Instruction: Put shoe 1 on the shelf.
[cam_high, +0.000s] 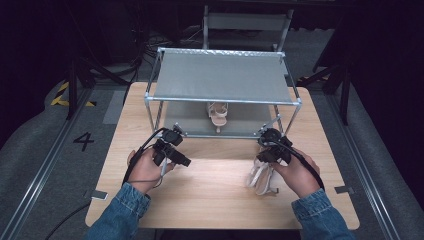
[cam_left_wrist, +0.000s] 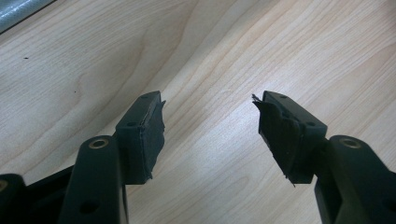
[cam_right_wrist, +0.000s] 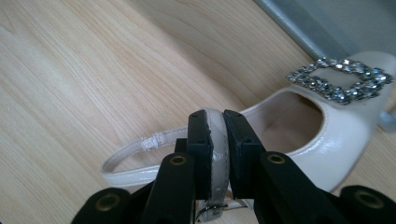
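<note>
Right gripper (cam_right_wrist: 215, 128) clamps a cream patent shoe's strap (cam_right_wrist: 217, 140); left gripper (cam_left_wrist: 210, 121) gapes; steel-tube rack (cam_high: 222, 100) at twelve o'clock.

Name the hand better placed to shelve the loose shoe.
Right. Its gripper is already shut on the shoe strap, near the rack. The left gripper is open over bare table.
</note>
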